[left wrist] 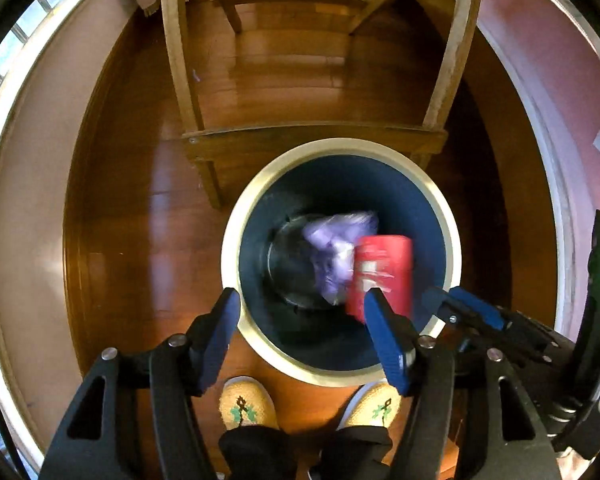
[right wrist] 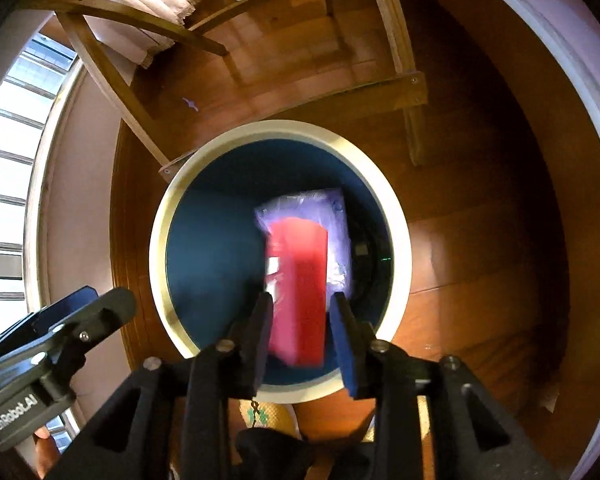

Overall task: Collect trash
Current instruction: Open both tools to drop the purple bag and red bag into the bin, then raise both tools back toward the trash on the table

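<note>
Both claws hang parted and empty over the bin (left wrist: 230, 240) — the left claw (left wrist: 300, 336) wide, the right claw (right wrist: 302, 336) narrower. Just below them a red box (right wrist: 298, 284) and a purple bag (left wrist: 336, 240) drop inside. The box looks light and stiff — best pinched across its flat sides; the bag soft, crinkly.

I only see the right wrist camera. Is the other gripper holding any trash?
Observer: No. The left wrist view shows the left gripper open, with nothing between its fingers.
Operator: Where are the person's feet?
Observer: That view shows two yellow slippers, toes close to the bin's near rim.
Operator: Is the bin full?
Observer: No. There, bare dark bottom shows left of the purple bag.
</note>
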Available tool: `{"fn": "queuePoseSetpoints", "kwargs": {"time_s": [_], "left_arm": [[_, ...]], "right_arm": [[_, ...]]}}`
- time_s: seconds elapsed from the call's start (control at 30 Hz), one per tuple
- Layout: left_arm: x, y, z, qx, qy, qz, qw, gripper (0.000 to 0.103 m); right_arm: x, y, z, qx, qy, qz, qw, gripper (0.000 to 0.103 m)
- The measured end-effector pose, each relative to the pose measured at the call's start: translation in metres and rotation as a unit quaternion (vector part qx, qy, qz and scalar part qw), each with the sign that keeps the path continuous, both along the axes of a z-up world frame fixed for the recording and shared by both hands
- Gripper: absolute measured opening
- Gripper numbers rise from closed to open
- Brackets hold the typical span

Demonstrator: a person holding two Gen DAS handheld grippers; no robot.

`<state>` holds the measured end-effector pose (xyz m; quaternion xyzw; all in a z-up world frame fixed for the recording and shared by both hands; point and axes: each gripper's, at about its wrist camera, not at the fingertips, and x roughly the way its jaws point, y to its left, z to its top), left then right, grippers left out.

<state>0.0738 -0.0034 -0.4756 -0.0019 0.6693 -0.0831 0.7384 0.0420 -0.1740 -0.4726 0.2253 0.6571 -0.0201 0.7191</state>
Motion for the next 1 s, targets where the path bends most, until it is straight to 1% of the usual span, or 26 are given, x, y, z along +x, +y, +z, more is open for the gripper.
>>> {"fn": "queuePoseSetpoints", "kwargs": {"time_s": [0.17,0.23,0.3,0.37,0.5,0.6,0.63,0.7,0.73,0.77,0.8,0.83,1.0], "left_arm": [[-0.002,0.009,0.014,0.011,-0.013,0.001,0.9998,0.063],[-0.003,0.010,0.024,0.015,-0.017,0.001,0.9997,0.063],[-0.004,0.010,0.036,0.017,-0.020,0.001,0.9997,0.063],[-0.007,0.010,0.054,0.017,-0.025,-0.001,0.9995,0.063],[-0.013,0.010,0.099,0.016,-0.035,-0.012,0.9992,0.063],[-0.018,0.011,0.141,0.012,-0.049,-0.024,0.9984,0.063],[-0.020,0.011,0.160,0.010,-0.056,-0.030,0.9980,0.063],[-0.021,0.013,0.186,0.006,-0.066,-0.037,0.9971,0.063],[-0.022,0.014,0.201,0.001,-0.072,-0.039,0.9966,0.063],[-0.023,0.015,0.218,-0.002,-0.078,-0.042,0.9960,0.063],[-0.024,0.016,0.230,-0.005,-0.082,-0.044,0.9956,0.063],[-0.024,0.018,0.249,-0.011,-0.087,-0.048,0.9950,0.063],[-0.024,0.026,0.320,-0.035,-0.112,-0.063,0.9911,0.063]], "right_arm": [[0.001,-0.001,0.010,0.008,-0.007,-0.008,1.000,0.030],[0.002,0.000,0.019,0.006,-0.011,-0.005,1.000,0.030],[0.005,0.000,0.027,0.002,-0.015,-0.004,1.000,0.030],[0.004,-0.001,0.041,-0.002,-0.017,-0.005,1.000,0.030],[0.001,0.000,0.077,-0.002,-0.020,-0.013,1.000,0.030],[-0.003,0.000,0.114,0.003,-0.020,-0.022,1.000,0.030],[-0.005,0.000,0.125,0.004,-0.022,-0.025,0.999,0.030],[-0.008,0.001,0.152,0.004,-0.028,-0.030,0.999,0.030],[-0.010,0.001,0.170,0.003,-0.033,-0.034,0.999,0.030],[-0.011,0.001,0.179,0.003,-0.036,-0.035,0.999,0.030],[-0.012,0.001,0.194,0.002,-0.040,-0.038,0.999,0.030],[-0.013,0.002,0.211,-0.001,-0.045,-0.040,0.998,0.030],[-0.017,0.002,0.274,-0.008,-0.071,-0.049,0.996,0.030]]}}
